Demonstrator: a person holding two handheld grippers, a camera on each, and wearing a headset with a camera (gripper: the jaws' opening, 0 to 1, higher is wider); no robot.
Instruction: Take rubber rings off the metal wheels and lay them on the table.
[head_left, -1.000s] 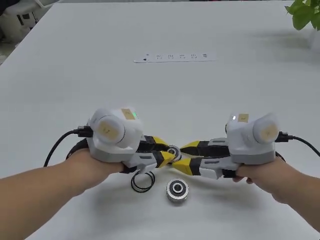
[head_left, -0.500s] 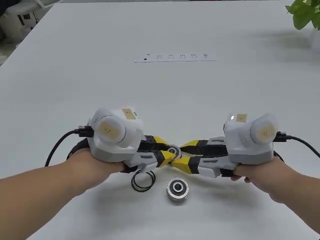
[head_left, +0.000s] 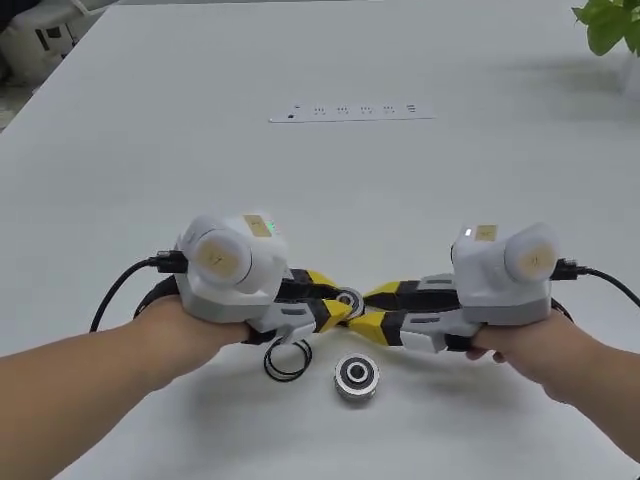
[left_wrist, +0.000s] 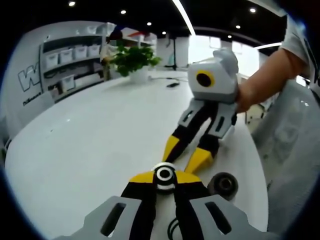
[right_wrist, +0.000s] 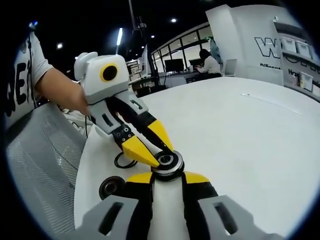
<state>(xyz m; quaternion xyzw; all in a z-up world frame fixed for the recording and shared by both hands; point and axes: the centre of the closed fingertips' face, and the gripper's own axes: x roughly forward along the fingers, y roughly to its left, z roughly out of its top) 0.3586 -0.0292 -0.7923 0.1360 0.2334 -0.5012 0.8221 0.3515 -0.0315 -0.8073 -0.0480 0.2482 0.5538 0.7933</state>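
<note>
Metal wheel (head_left: 347, 300): held above the table (head_left: 450, 190), pinched between the closed-in jaws of the left gripper (left_wrist: 165, 178). The right gripper (right_wrist: 168, 178) meets it from the opposite side with its yellow tips at the wheel's edge; whether they grip cannot be told. Second wheel (head_left: 356, 376): flat on the table just nearer the person than the held wheel. Black rubber rings (head_left: 286, 360): loose, near-left of it. Power strip (head_left: 350, 113): well beyond it.

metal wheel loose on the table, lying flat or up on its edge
Lying flat: the metal wheel rests on the table with its round face and hub turned up, beside the rubber rings.
</note>
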